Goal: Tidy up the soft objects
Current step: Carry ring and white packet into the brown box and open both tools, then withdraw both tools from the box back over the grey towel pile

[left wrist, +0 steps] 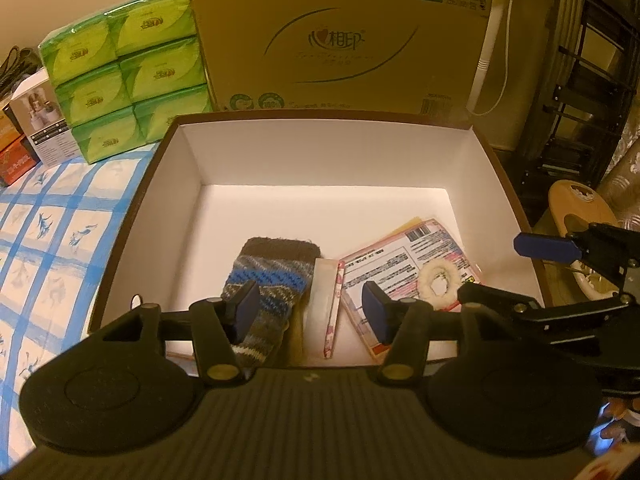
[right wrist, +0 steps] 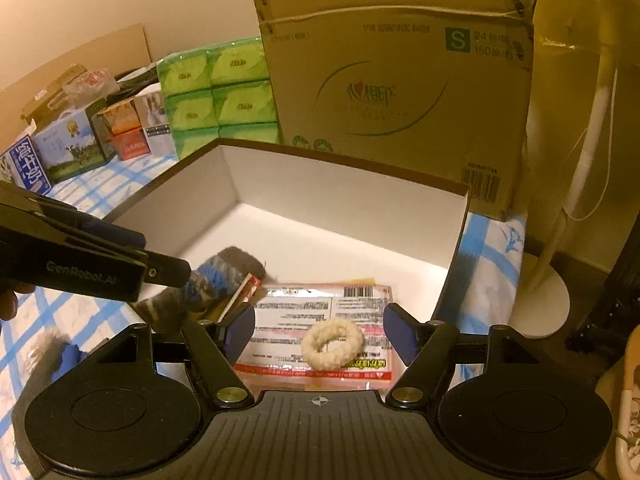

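box [left wrist: 188, 168]: open white-lined one on the blue-check cloth [left wrist: 48, 240], and the soft stuff is already sitting inside it
sock [left wrist: 268, 280]: knit, striped, lying flat near the front wall, left of centre
ring [right wrist: 333, 343]: fluffy cream loop resting on top of a flat packet [right wrist: 320, 312] at front right, probably dropped there since that's where the right hand reaches in
slim pack [left wrist: 332, 312]: thin thing wedged between sock and packet
left gripper [left wrist: 312, 312]: jaws spread wide, nothing in them, hanging over the front edge above sock and pack
right gripper [right wrist: 320, 334]: also wide and empty, ring sits between the pads but no contact that I can see
room: whole back half of the box floor is bare, so lots of space
edges: walls are tall, and the carton [left wrist: 340, 36] crowds the back
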The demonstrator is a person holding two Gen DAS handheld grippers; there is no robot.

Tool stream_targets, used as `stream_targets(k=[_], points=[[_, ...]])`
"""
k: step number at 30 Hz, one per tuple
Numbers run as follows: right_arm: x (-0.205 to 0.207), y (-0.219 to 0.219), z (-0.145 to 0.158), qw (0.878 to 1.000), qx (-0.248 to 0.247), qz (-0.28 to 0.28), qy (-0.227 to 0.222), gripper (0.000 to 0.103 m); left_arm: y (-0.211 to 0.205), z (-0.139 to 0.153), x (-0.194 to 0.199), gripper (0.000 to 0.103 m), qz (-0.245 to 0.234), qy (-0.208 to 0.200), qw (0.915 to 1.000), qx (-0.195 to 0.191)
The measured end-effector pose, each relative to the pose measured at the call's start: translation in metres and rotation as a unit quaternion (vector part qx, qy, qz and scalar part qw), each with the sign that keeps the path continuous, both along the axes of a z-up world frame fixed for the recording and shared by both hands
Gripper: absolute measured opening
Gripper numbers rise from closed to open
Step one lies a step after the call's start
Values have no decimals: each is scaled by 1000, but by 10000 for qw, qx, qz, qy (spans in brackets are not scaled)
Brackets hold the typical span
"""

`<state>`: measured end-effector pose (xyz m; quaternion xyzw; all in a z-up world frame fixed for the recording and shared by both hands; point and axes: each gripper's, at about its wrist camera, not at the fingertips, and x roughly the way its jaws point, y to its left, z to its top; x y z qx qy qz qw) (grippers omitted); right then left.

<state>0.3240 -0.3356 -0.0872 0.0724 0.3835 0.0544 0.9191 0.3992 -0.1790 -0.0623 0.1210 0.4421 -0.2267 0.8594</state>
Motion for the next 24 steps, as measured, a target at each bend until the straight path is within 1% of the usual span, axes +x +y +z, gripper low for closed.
stream_targets(k=[6, 14, 18, 24], points=[[-5, 2, 4, 10000, 19, -77, 45, 71, 8, 6, -3, 54, 84, -42, 10000, -25], [-14, 3, 14, 9998, 70, -153, -51, 71, 26, 19, -17, 55, 210, -97, 9996, -162], [-25, 2, 22, 9995, 195, -208, -124, 71, 47, 28, -31, 55, 390, -155, 9989, -197], [-48, 11, 38, 9990, 336, -86, -287, 71, 94, 39, -65, 55, 762, -223, 9964, -285]])
